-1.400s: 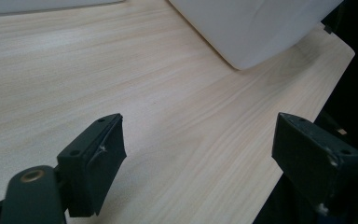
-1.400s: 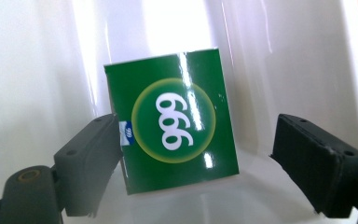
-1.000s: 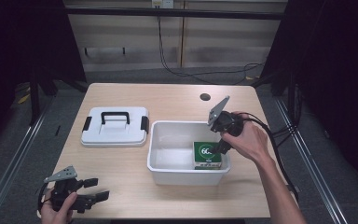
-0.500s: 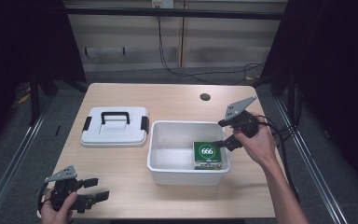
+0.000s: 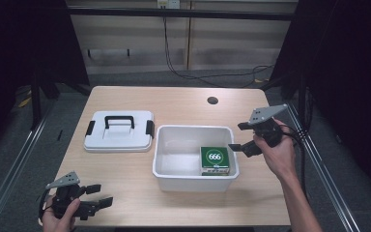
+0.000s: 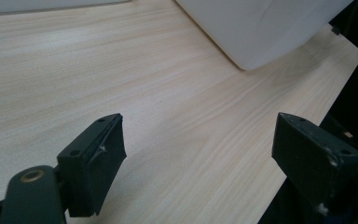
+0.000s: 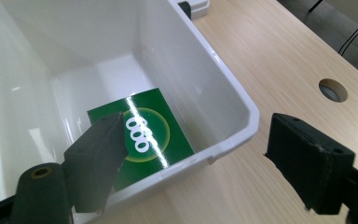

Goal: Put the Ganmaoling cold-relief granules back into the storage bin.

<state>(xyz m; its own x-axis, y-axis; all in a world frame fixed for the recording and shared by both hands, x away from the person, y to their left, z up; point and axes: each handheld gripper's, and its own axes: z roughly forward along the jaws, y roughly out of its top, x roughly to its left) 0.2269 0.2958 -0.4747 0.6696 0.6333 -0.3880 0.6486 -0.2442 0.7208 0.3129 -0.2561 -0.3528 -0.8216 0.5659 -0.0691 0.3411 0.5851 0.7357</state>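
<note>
Placement of the green square box marked 666 (image 5: 215,160) appears complete: it lies flat at the right end of the white rectangular plastic bin (image 5: 174,181). Judged next step is fitting the white handled lid (image 5: 120,131), lying left of the bin on the pale wooden surface (image 5: 183,104); align it squarely before pressing. The right tongs (image 5: 240,137) hover just outside the bin's right rim, spread wide, holding nothing. The left tongs (image 5: 101,195) sit at the front-left corner, spread, empty.
</note>
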